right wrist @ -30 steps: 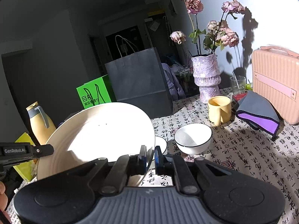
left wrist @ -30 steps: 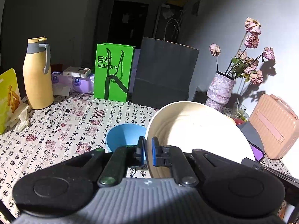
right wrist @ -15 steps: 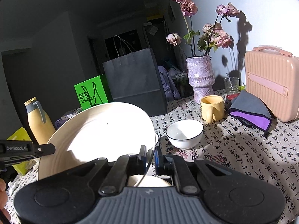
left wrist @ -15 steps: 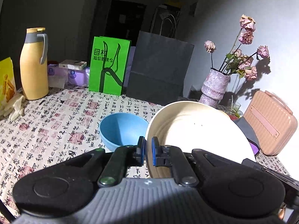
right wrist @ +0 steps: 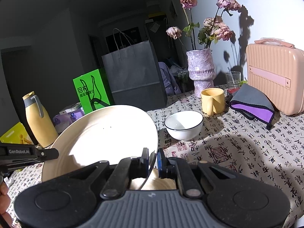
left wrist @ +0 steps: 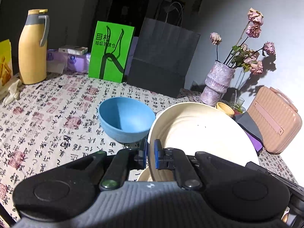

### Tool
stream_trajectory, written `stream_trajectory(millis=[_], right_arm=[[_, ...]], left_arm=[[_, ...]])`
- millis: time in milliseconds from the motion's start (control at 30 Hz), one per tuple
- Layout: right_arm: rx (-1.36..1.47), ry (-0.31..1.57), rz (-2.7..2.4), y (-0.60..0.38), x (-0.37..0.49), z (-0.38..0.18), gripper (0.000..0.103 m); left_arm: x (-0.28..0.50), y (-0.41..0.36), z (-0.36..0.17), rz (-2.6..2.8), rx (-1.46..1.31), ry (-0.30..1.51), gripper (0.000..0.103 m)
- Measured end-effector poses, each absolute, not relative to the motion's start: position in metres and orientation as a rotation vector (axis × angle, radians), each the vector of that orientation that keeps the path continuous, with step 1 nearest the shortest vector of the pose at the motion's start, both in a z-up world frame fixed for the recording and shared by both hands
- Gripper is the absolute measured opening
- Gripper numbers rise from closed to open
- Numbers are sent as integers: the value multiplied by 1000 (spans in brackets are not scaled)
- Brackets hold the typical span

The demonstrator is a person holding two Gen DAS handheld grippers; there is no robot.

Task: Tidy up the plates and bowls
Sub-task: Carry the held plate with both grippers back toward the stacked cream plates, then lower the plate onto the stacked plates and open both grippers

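Left wrist view, going from left to right: a yellow bag (left wrist: 4, 64) sits at the edge, then a tall yellow jug (left wrist: 33, 47) with a gray handle, then some purple packs (left wrist: 76, 59) with a small box on top. Next come a bright green bag (left wrist: 111, 51) and a big dark paper bag (left wrist: 161, 57), both standing at the back of the counter (left wrist: 47, 114), which has a cloth with black and red writing on it. A blue bowl (left wrist: 126, 119) sits on the cloth near the middle. Just right of it is the big cream plate (left wrist: 199, 134), held up on its edge and tilted. The left claw (left wrist: 150, 153) is clenched on the plate's left rim, one blue pad on each side. A second cream dish (left wrist: 144, 174) peeks out just under the plate. Farther right are a purple vase (left wrist: 217, 81) with dried pink flowers, a yellow mug (left wrist: 225, 109), and a pink case (left wrist: 275, 119). In the right wrist view, the other claw's black arm shows at the left edge, reaching to the plate (right wrist: 102, 138). The right claw (right wrist: 153, 159) is clenched on the plate's right rim. So both claws hold the same plate up above the counter (right wrist: 247, 152). Right of the plate is a white bowl (right wrist: 183, 125) with a dark rim, sitting on the cloth. Behind it stand the yellow mug (right wrist: 211, 100) and the vase (right wrist: 201, 70). A gray and purple cloth (right wrist: 252, 104) leans on the pink case (right wrist: 273, 74), with a clear glass (right wrist: 232, 78) behind it.
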State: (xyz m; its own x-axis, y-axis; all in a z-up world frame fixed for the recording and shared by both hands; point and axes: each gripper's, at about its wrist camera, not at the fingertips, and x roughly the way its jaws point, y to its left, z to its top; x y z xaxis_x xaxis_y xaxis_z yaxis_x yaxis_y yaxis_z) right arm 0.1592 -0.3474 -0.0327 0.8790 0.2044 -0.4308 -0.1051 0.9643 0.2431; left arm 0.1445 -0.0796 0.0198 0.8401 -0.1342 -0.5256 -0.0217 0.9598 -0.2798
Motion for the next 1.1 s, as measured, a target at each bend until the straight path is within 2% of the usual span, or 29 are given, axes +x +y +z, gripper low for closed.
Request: stream_trajectory(millis=[567,1100], right_arm=[[229,524,165,-353,167,-71,8],[225,583,166,-355,162,-101,9]], left_arm=[[150,-83,-14,-64,-293,613,8],[153,-87,-48,-68,-254,732,8]])
